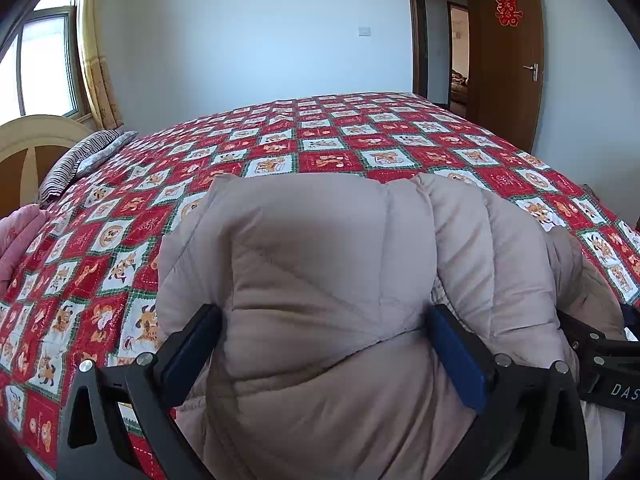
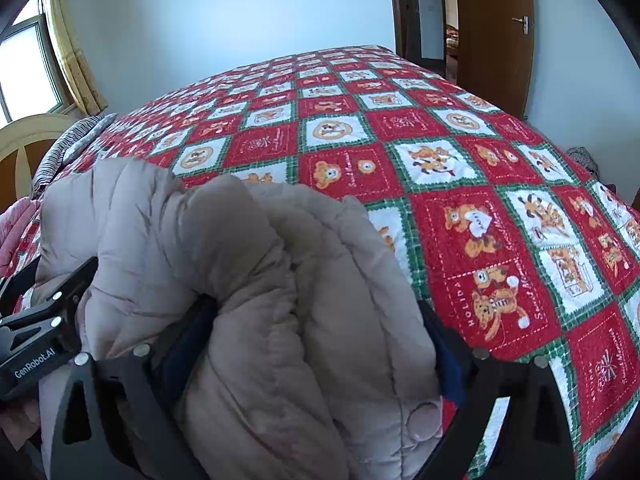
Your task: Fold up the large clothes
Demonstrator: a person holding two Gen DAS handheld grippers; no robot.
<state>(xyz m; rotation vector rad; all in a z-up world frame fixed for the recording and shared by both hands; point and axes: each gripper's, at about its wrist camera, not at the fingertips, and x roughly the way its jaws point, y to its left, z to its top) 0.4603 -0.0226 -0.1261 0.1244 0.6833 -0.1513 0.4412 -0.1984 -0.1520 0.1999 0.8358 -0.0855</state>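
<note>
From the left wrist view, the left gripper (image 1: 324, 344) stands wide with a thick fold of the beige padded coat (image 1: 320, 264) bulging between its fingers; both pads press into the padding, so it is gripping the coat. The coat lies on the near edge of the bed (image 1: 320, 144), bunched between the two grippers, probably so both ends of a fold can be carried over together. The right gripper's body shows just right of the coat. A striped pillow (image 1: 80, 156) lies on the far left of the bed.

From the right wrist view, the right gripper (image 2: 320, 344) also stands very wide, clamped around a fat roll of the coat. The coat's long axis seems to run left to right along the bed's near edge; which end is the collar I cannot tell.
</note>
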